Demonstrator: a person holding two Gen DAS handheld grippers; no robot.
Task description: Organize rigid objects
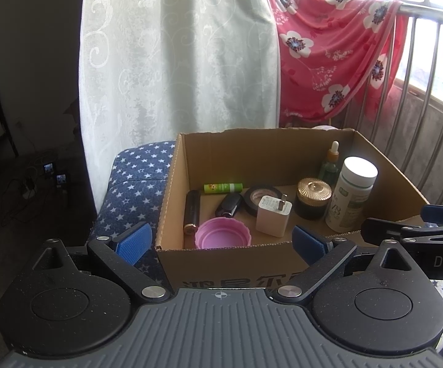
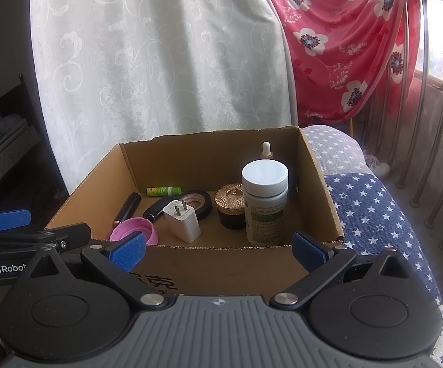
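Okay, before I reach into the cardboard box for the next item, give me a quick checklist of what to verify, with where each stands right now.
1. Left tool open, holding nothing: ok.
2. Right tool open, holding nothing: ok.
3. Cardboard box top open, nothing covering it: ok.
4. White charger unobstructed from above: ok.
5. White bottle standing upright: ok.
6. Dropper bottle reachable behind the white bottle: cannot tell.
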